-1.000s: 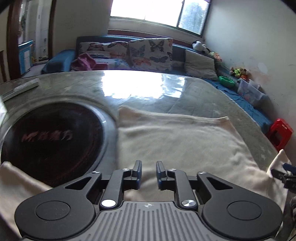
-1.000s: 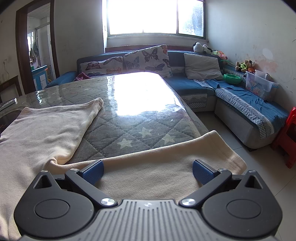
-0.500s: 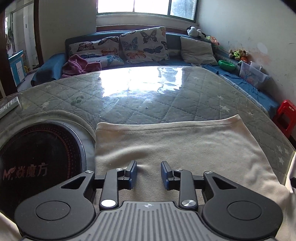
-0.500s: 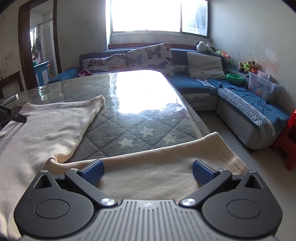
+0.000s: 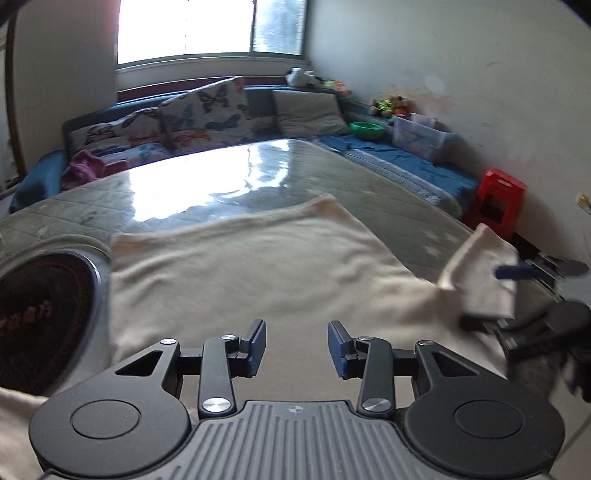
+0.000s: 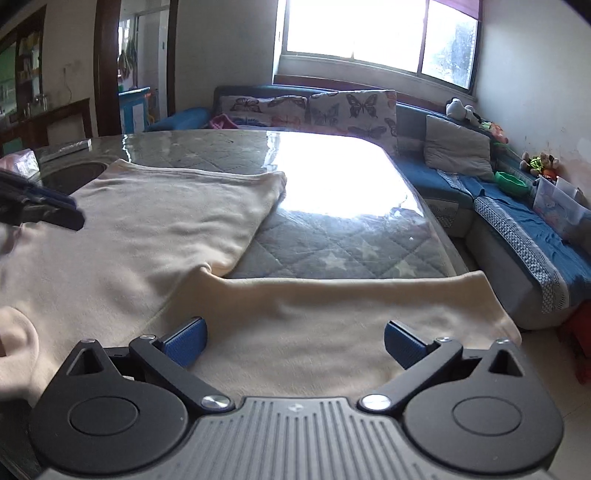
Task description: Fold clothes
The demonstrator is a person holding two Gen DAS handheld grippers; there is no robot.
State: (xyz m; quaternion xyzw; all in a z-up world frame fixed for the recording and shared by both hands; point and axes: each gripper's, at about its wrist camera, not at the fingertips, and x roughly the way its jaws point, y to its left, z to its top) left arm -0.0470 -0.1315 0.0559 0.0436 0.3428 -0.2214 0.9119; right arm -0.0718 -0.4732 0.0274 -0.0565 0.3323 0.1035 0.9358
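Only left wrist view shows stool (image 5: 496,195) beyond garment (image 5: 258,266).

Blown-out window (image 6: 373,33) backlight, tabletop (image 6: 332,173) glare, fisheye blur

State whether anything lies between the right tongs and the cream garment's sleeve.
Nothing visible does. The right tongs stand open directly over the sleeve, with only cloth between the pads.
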